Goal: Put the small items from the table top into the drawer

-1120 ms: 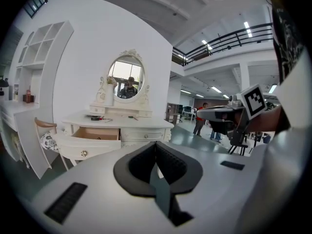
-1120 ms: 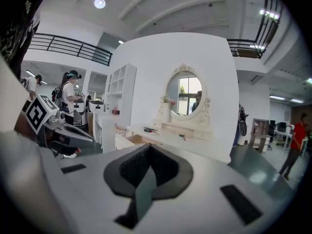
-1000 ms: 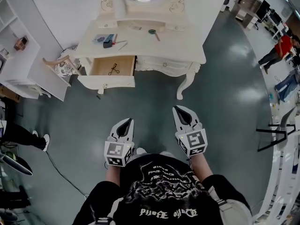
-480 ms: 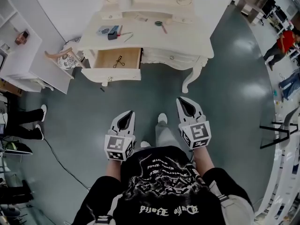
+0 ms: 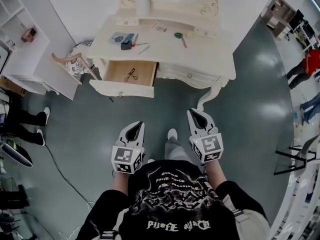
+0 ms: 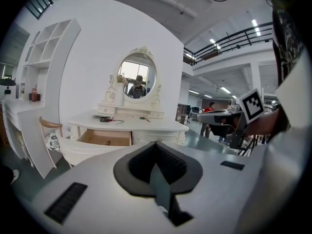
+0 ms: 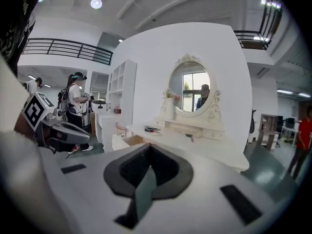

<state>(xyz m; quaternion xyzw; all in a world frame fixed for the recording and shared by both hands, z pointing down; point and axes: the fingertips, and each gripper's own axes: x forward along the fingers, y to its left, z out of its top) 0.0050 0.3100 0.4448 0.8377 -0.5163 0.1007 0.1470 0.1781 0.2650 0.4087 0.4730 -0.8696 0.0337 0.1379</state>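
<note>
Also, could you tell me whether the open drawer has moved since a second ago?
No. The drawer juts as far out of the dressing table as it did then; only the whole view has shifted.

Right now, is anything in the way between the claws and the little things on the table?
Nothing I can see. Only bare floor lies between the left claw, the right claw and the table. The little things sit uncovered on top, above the open drawer. The chair stands off to the side.
</note>
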